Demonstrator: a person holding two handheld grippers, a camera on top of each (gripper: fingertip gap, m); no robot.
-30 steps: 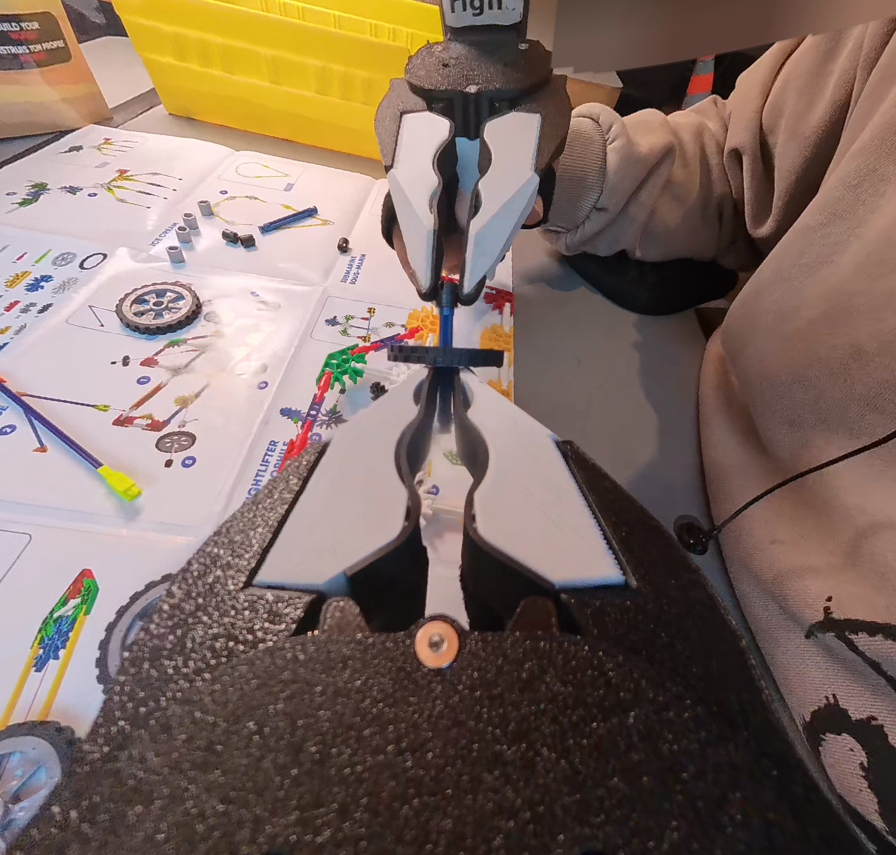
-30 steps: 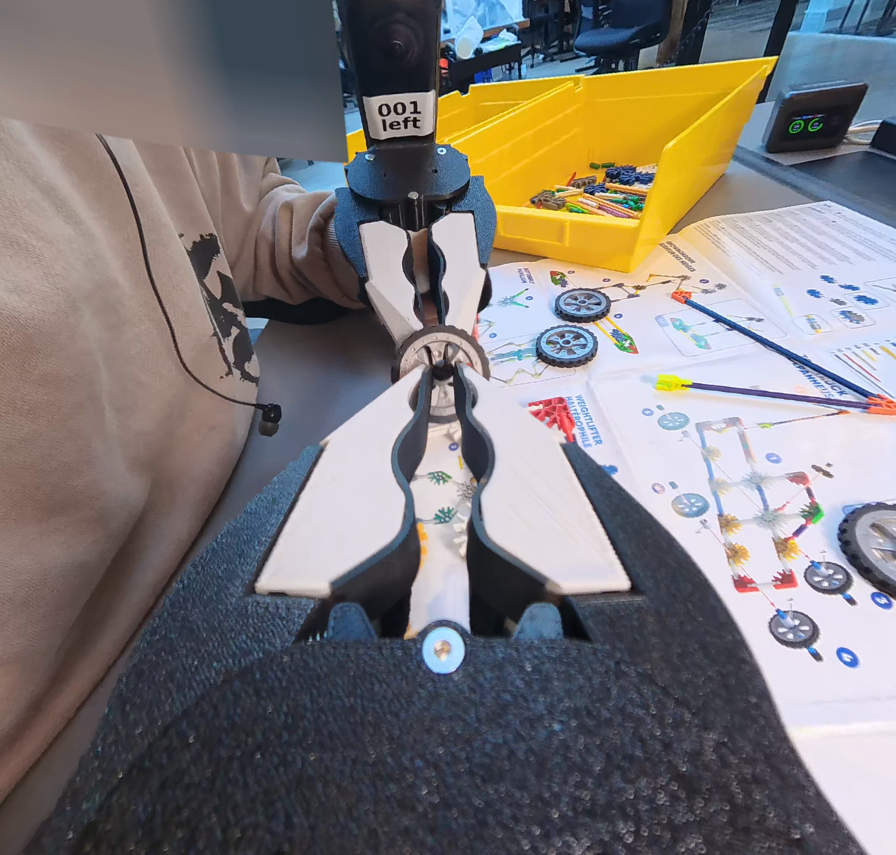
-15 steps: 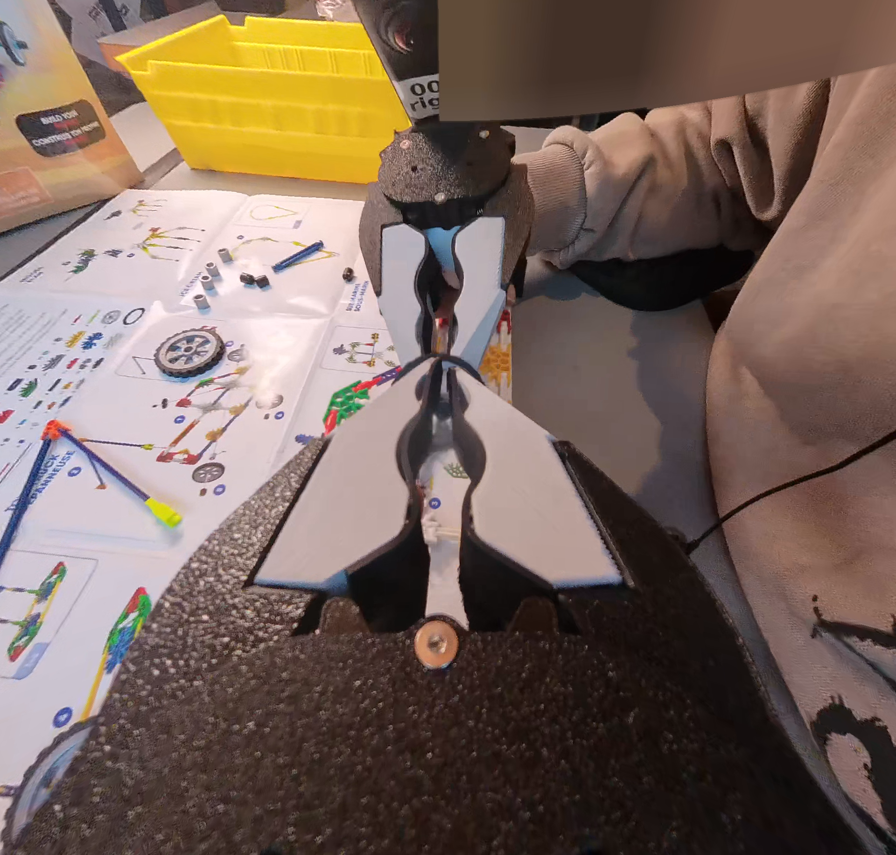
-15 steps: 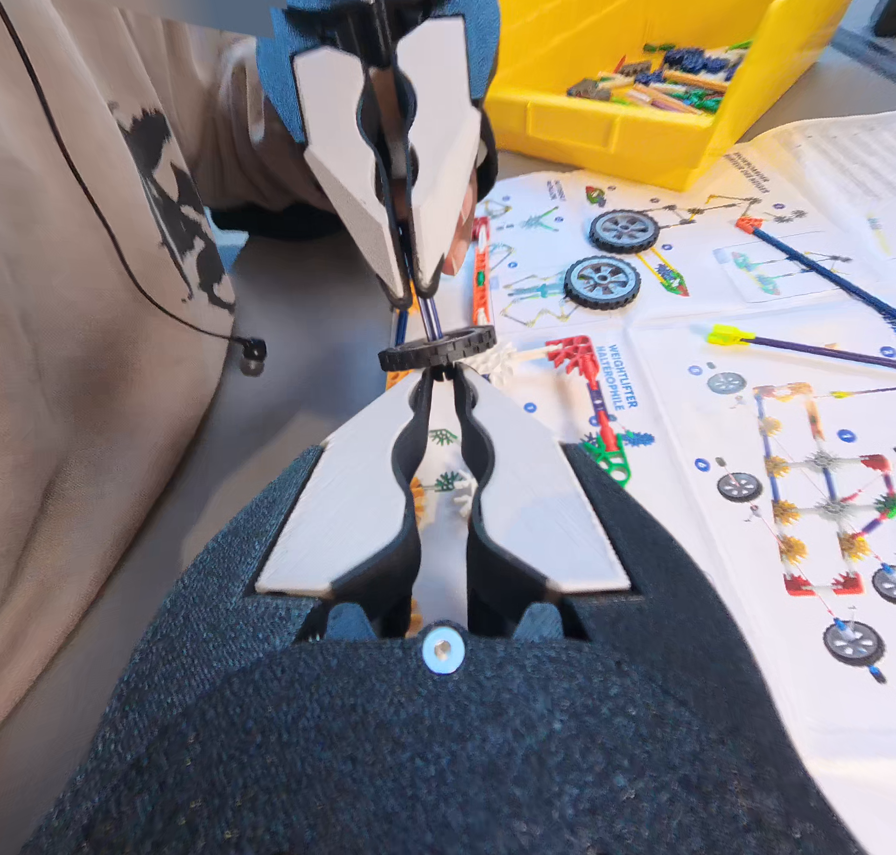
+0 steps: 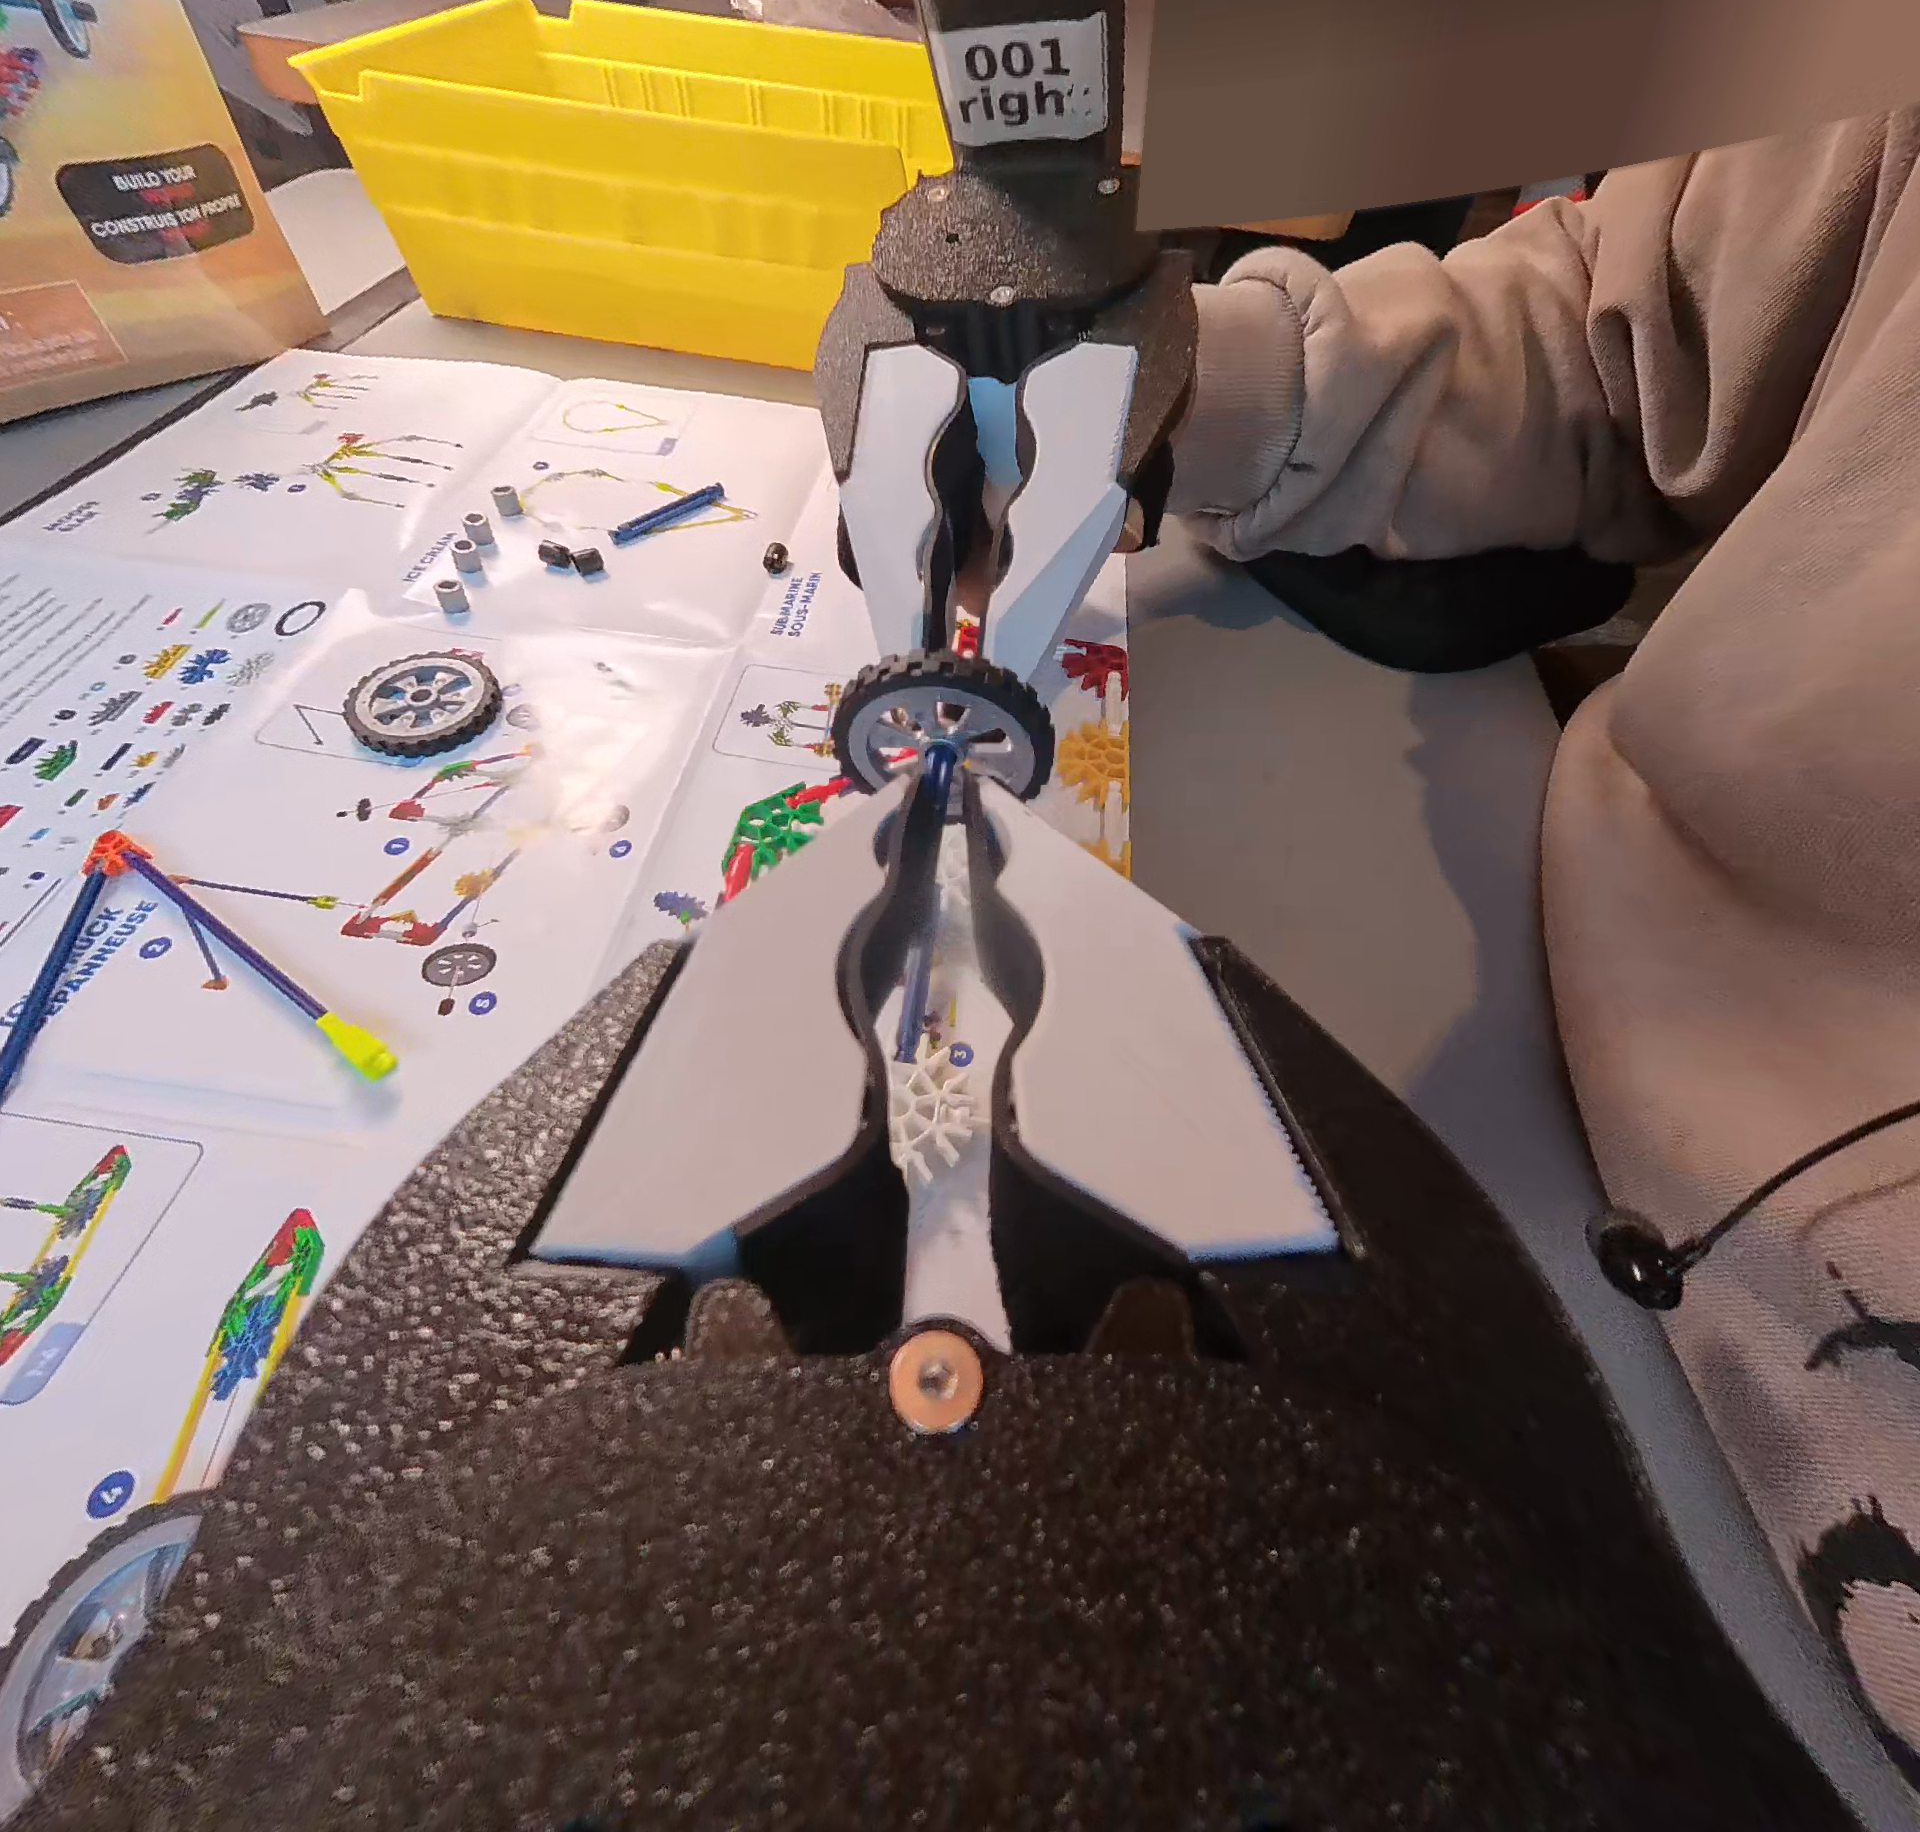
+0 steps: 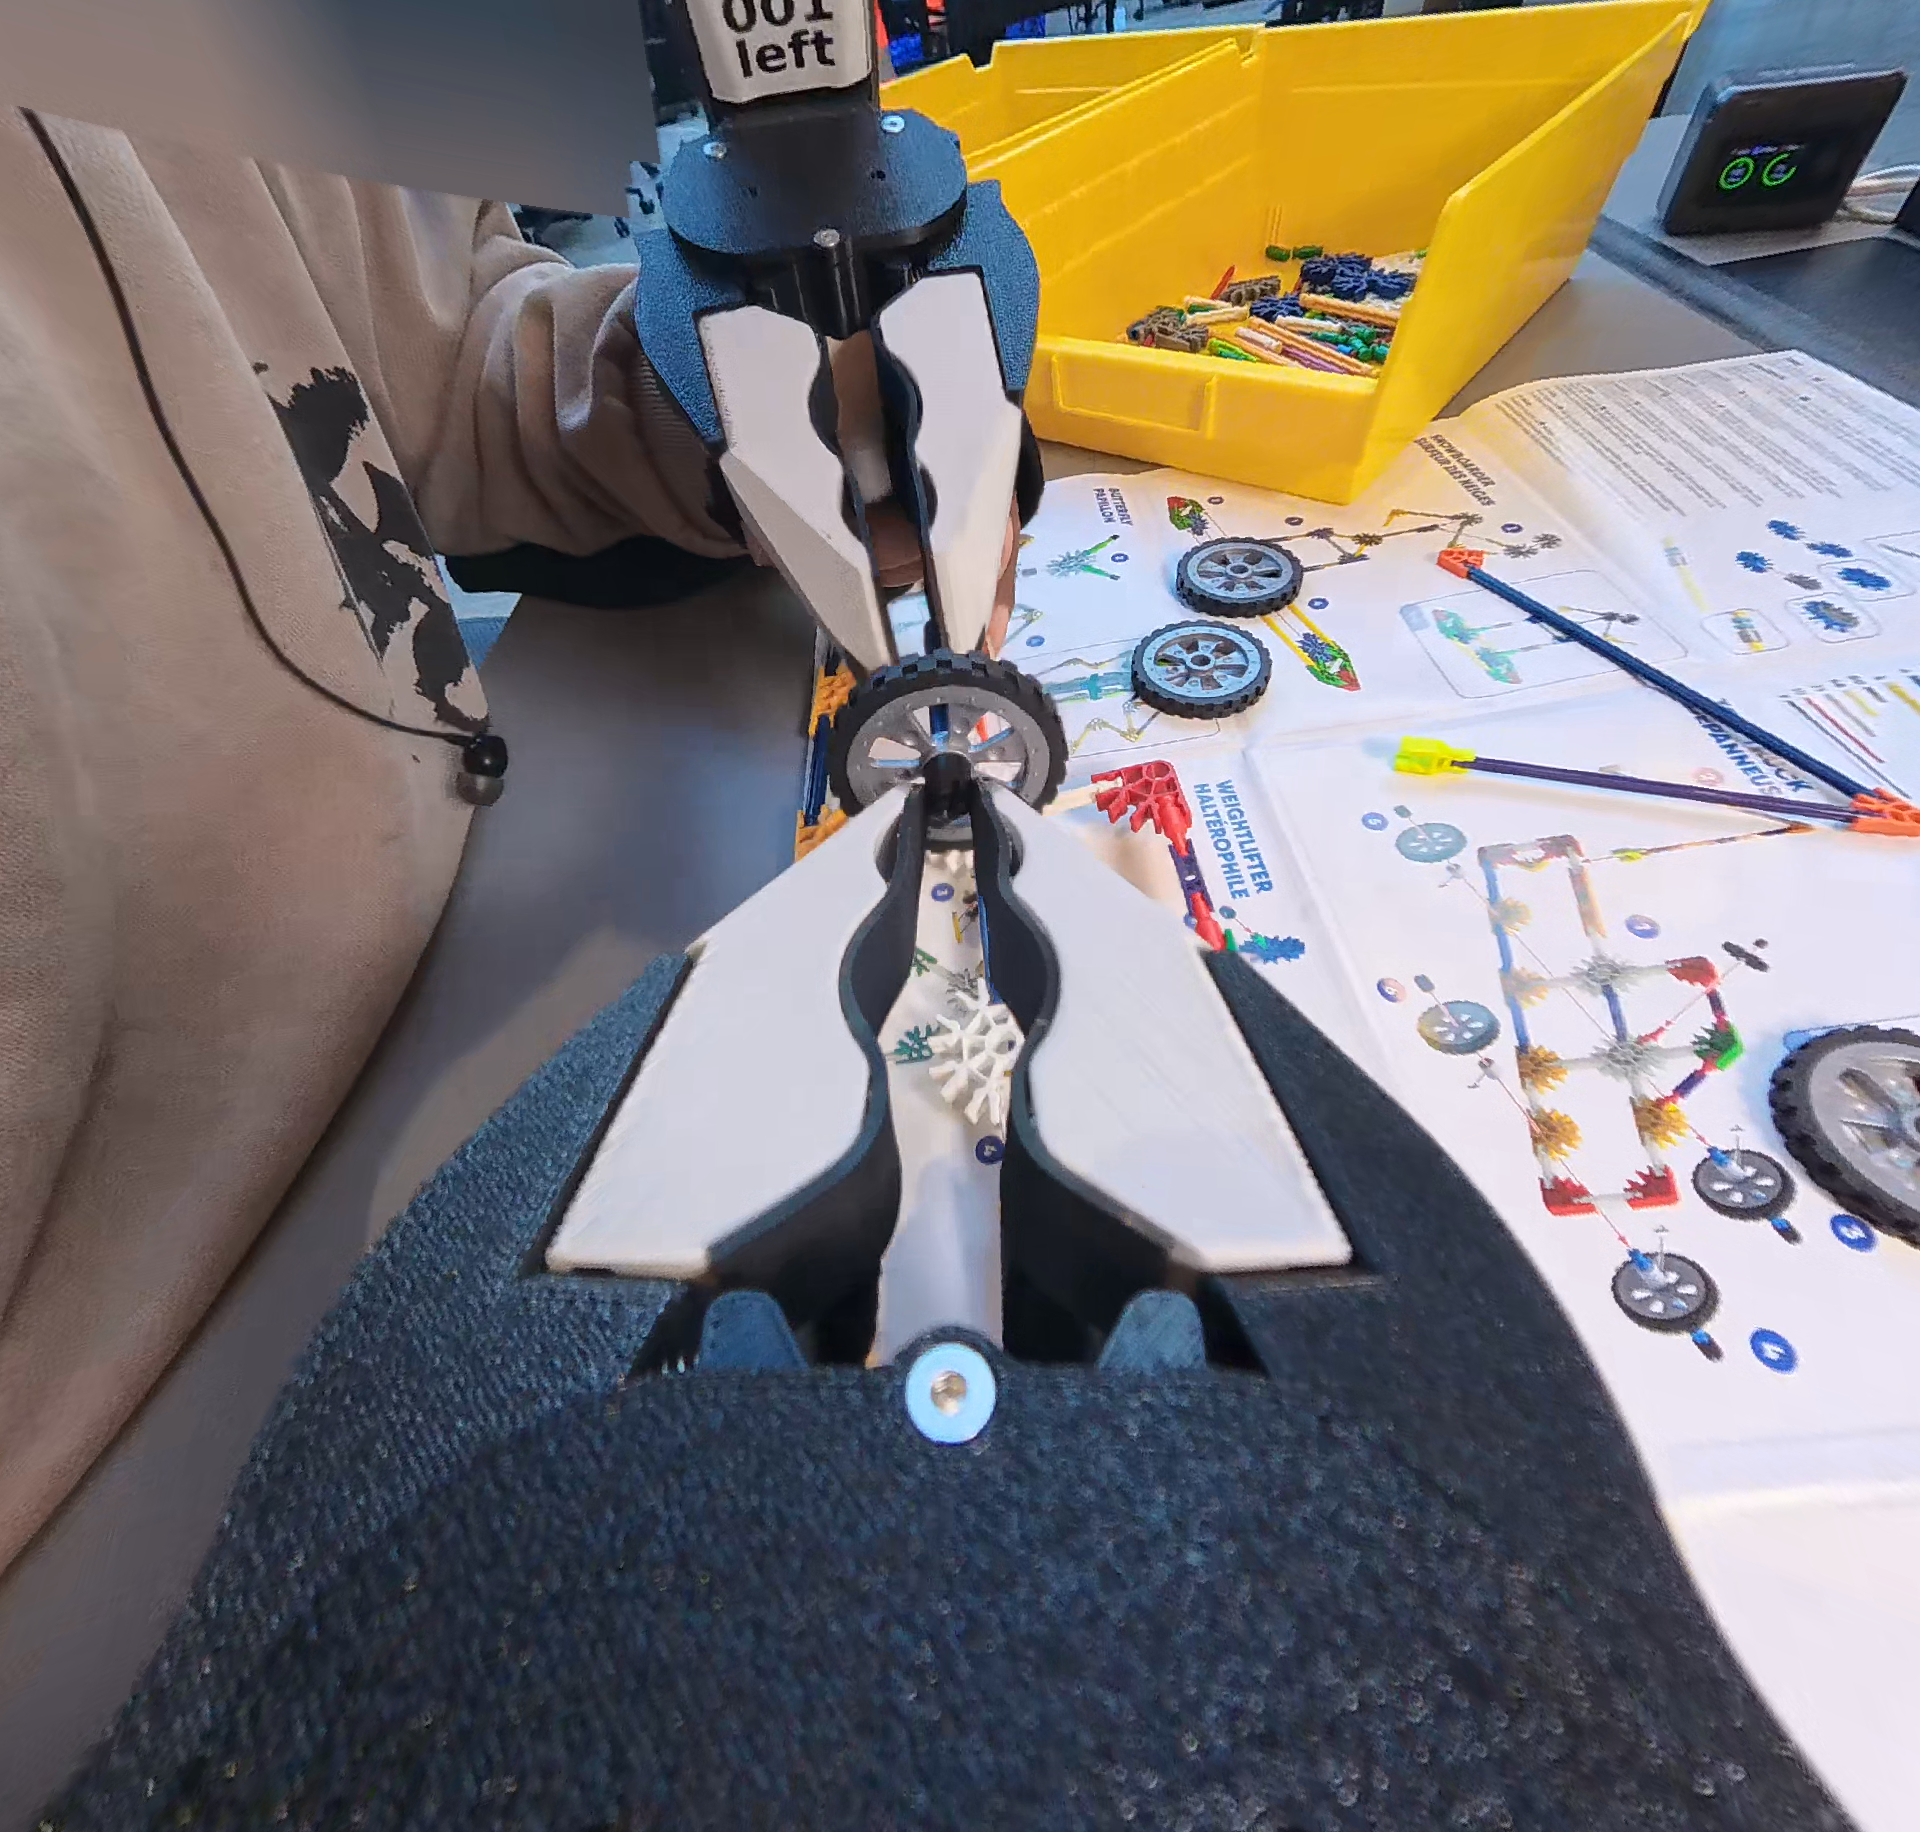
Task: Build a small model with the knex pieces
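A small wheel [image 5: 904, 733] with a black tyre and grey spokes sits on a thin blue rod [image 5: 938, 769] in the air over the sheet's edge. My left gripper [image 5: 935, 806] is shut on the rod on the near side of the hub. My right gripper [image 5: 961, 644] comes down from behind the wheel, shut on the rod's far part. In the right wrist view the wheel [image 6: 883, 743] faces me, my right gripper [image 6: 943, 806] pinches at its hub, and the left gripper [image 6: 920, 655] is behind it. A white snowflake connector [image 5: 930, 1096] shows between my left fingers.
A printed instruction sheet [image 5: 260, 743] covers the table. On it lie loose wheels [image 6: 1236, 577], blue rods with orange and yellow ends [image 6: 1610, 790] and small spacers [image 5: 468, 556]. A yellow bin [image 6: 1351, 172] with several pieces stands behind. A person's beige sleeve [image 5: 1714, 743] is close by. Both grippers' tips are close together, under 4 cm apart. The white snowflake connector [image 5: 930, 1096] sits 8 centimetres or so from the ends of my left fingers.
Half a second ago the wheel showed edge-on between the fingertips. Now its spoked face is turned to both cameras. Both grippers have tilted and still hold the rod.
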